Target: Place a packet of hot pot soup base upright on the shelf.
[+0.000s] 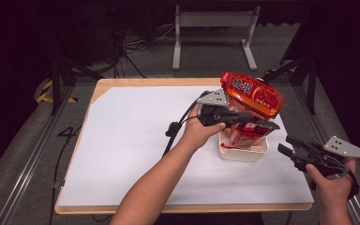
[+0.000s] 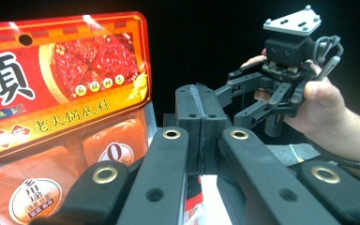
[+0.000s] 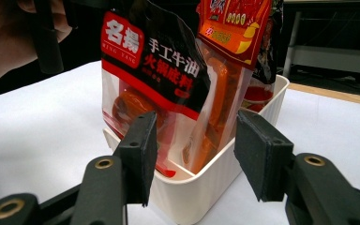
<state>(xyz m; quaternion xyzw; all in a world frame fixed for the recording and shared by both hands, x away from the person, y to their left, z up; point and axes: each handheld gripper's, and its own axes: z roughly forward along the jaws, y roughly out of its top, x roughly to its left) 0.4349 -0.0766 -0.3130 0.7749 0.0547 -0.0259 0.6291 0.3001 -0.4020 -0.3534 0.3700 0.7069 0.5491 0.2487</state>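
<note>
A white ribbed bin [image 1: 243, 153] [image 3: 206, 187] stands right of the table's middle. An orange-red sauce packet [image 1: 253, 93] [image 2: 65, 93] [image 3: 234, 28] stands in it, leaning back. In front of that is a black-and-red packet [image 3: 154, 70] [image 1: 248, 132], upright in the bin. My left gripper [image 1: 273, 125] [image 2: 199, 112] reaches level over the bin, pads pressed together, with this packet hanging edge-on right under them. My right gripper [image 1: 286, 144] [image 3: 192, 154] [image 2: 234, 98] hovers open just right of the bin, touching nothing.
A white sheet [image 1: 136, 140] covers the wooden table; its left half is bare. The right hand sits near the table's right front corner. A metal frame [image 1: 213, 18] and cables lie on the floor behind the table.
</note>
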